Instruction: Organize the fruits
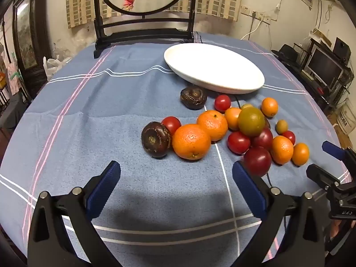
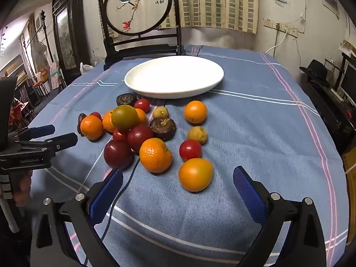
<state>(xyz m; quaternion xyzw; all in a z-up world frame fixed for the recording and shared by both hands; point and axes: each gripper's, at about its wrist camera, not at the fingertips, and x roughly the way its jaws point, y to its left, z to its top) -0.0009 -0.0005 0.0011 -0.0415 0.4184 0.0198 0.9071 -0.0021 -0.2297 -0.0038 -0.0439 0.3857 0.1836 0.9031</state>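
While both claws gape wide, empty: left claw (image 1: 175,178), right claw (image 2: 178,184); bare cloth (image 2: 255,133) right of fruit pile (image 2: 133,131).

Loose cluster of fruits (image 2: 142,133) on blue cloth: oranges, red tomatoes, dark brown wrinkled pieces, one green-orange on top. White plate (image 2: 173,77) just behind, bare, upright.

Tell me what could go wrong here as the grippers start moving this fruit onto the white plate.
The fruit sits tightly bunched, so closing on the green-orange fruit perched on top may send its neighbours rolling. A dark cable runs under the pile beside the open right gripper and could snag on a finger. The open left gripper has a dark red tomato right by its fingertip; a reach for the big orange might knock it away.
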